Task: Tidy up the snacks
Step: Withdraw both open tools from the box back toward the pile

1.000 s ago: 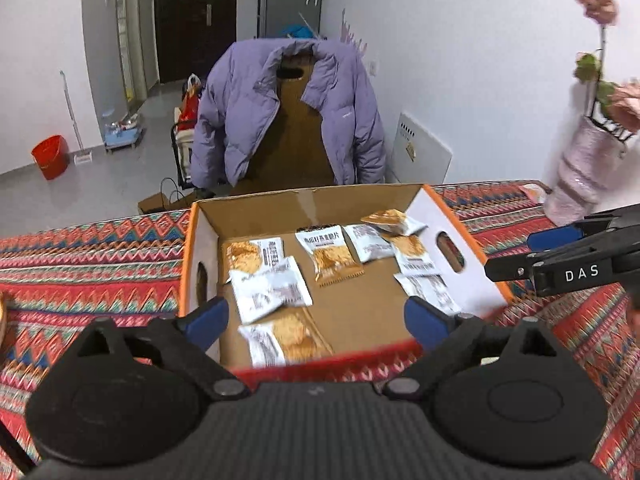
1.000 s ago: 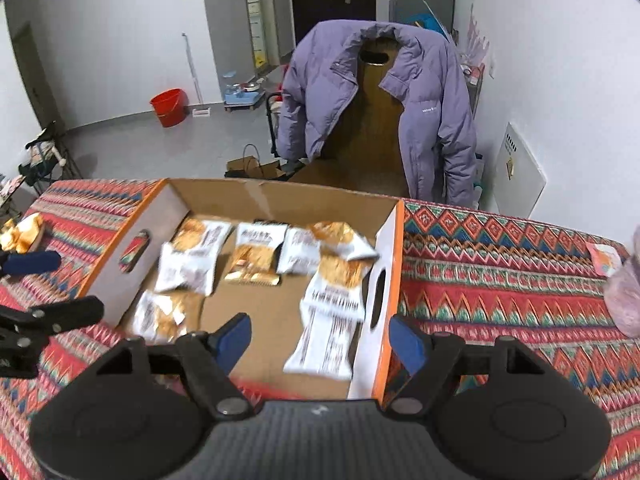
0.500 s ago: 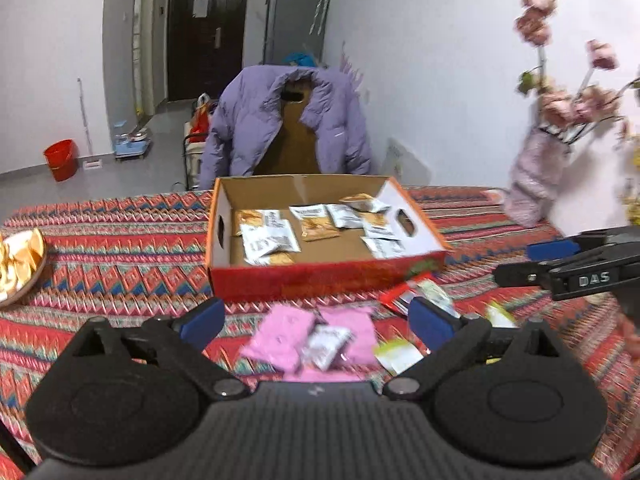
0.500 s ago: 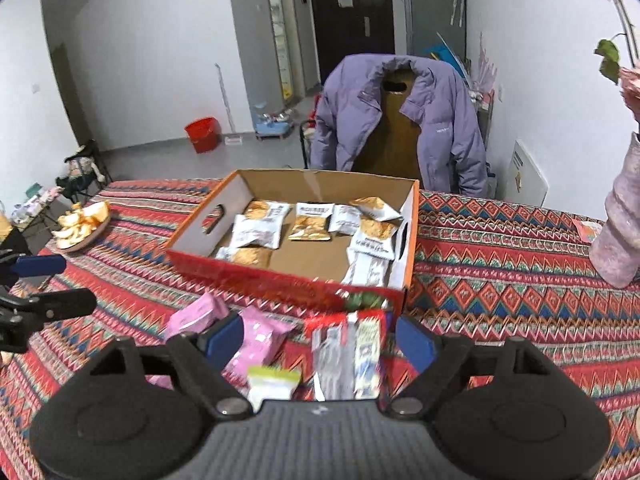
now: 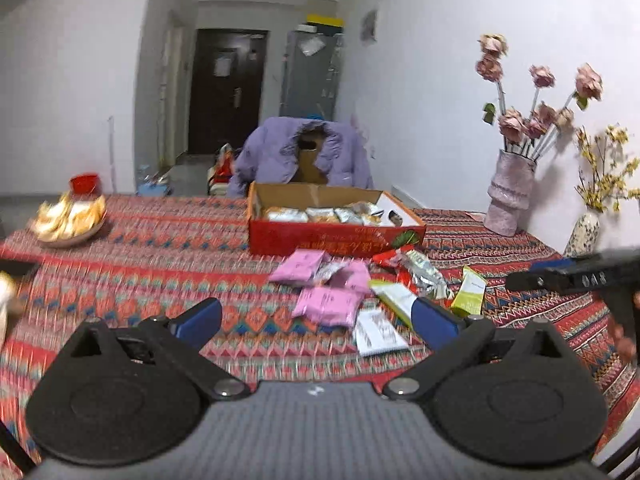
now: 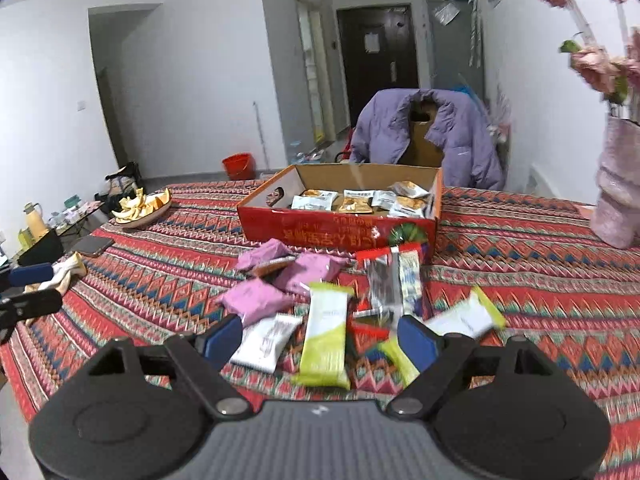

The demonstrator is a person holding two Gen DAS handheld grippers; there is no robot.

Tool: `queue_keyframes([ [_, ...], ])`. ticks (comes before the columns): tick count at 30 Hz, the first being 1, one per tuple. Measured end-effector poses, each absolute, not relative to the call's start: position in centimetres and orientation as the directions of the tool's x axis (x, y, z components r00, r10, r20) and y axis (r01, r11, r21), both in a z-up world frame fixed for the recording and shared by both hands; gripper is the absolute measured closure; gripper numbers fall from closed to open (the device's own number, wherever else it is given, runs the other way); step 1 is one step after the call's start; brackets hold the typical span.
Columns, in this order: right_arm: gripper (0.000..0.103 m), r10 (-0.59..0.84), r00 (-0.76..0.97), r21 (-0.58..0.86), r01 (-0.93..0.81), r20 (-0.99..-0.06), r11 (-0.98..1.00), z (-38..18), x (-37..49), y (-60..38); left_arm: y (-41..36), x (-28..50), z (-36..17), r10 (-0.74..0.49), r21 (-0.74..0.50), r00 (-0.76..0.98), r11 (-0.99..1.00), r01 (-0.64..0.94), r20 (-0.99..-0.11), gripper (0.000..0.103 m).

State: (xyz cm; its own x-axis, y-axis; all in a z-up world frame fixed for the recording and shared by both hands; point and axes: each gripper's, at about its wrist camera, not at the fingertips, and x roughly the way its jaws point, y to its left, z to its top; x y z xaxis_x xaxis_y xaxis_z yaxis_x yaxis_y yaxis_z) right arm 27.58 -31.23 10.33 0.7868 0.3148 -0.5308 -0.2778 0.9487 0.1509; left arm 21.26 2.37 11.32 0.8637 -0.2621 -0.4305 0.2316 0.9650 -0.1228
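A red cardboard box [image 5: 336,236] [image 6: 340,232] stands in the middle of the patterned table and holds several silver-and-orange snack packets [image 6: 352,202]. In front of it lies a loose pile: pink packets [image 5: 326,304] [image 6: 256,300], green-and-white packets [image 6: 326,332], silver-and-red packets [image 6: 392,280] and a white packet [image 5: 376,332]. My left gripper [image 5: 316,316] hovers open near the pile's left side, holding nothing. My right gripper [image 6: 320,340] hangs over the pile's near edge, its jaws opening with nothing gripped between them. Each gripper also shows at the edge of the other's view.
A plate of yellow peels [image 6: 140,208] sits at the far left of the table, with a phone [image 6: 92,245] and a cloth [image 6: 66,272] nearer. A pink vase of flowers [image 5: 510,196] and a small vase [image 5: 582,232] stand at the right. A chair with a purple jacket [image 6: 424,136] is behind the box.
Both grippers have pulled back from above the box towards the table's near side. The loose pile in front of the box has come into view. The right jaws stand wider.
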Motion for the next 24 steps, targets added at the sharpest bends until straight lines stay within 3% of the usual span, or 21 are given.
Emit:
queue_keyframes([
  [7,0.014,0.212,0.831,0.113,-0.180,-0.514,0.977,7.2,21.5,-28.8,2.4,19.0,8.2,-0.183,-0.029,0.848,0.980,0.195,-0.498,0.000],
  [17,0.014,0.256,0.796,0.164,-0.198,-0.548,0.966,5.6,23.1,-28.1,1.9,24.0,6.9,-0.252,-0.112,0.790,0.967,0.229,-0.559,0.000],
  [24,0.014,0.276,0.777,0.148,-0.234,-0.566,0.961,5.1,25.7,-26.4,-1.3,29.8,6.1,-0.327,-0.097,0.752,0.938,0.334,-0.572,0.000],
])
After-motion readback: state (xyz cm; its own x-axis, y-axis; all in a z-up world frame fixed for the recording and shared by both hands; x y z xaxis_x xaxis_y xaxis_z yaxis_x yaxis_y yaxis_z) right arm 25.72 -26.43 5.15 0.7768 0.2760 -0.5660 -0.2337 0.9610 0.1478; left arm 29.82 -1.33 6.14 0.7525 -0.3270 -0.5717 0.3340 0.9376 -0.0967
